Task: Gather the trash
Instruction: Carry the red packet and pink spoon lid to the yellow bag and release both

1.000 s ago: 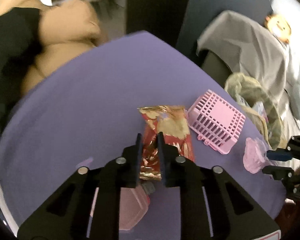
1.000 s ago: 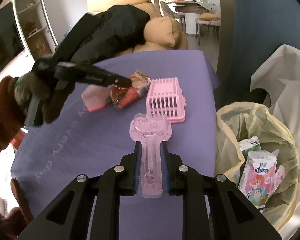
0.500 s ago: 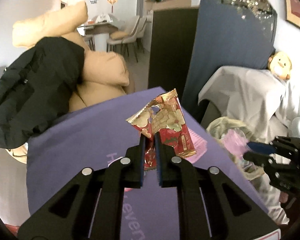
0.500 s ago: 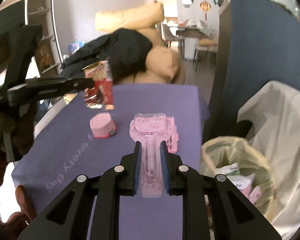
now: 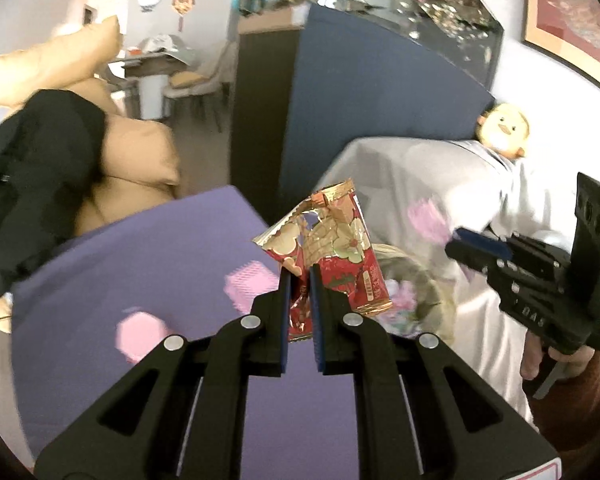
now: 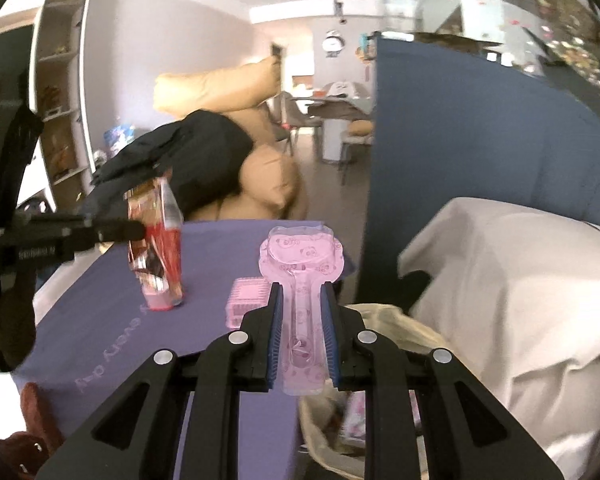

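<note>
My left gripper is shut on a red and gold snack wrapper and holds it in the air above the purple table's right edge. The wrapper also shows in the right wrist view, hanging from the left gripper. My right gripper is shut on a clear pink plastic blister pack, held above the edge of the trash bag. The trash bag with trash inside sits beside the table, just past the wrapper. The right gripper shows at the right in the left wrist view.
A pink slatted basket and a pink cup-like item sit on the table. A white-draped seat stands behind the bag, with a blue panel behind it. Tan cushions and a black jacket lie beyond the table.
Both grippers have risen from the table with their items and swung right toward the trash bag. The wrapper was lifted off the table; the blister pack now hangs over the bag's edge.
</note>
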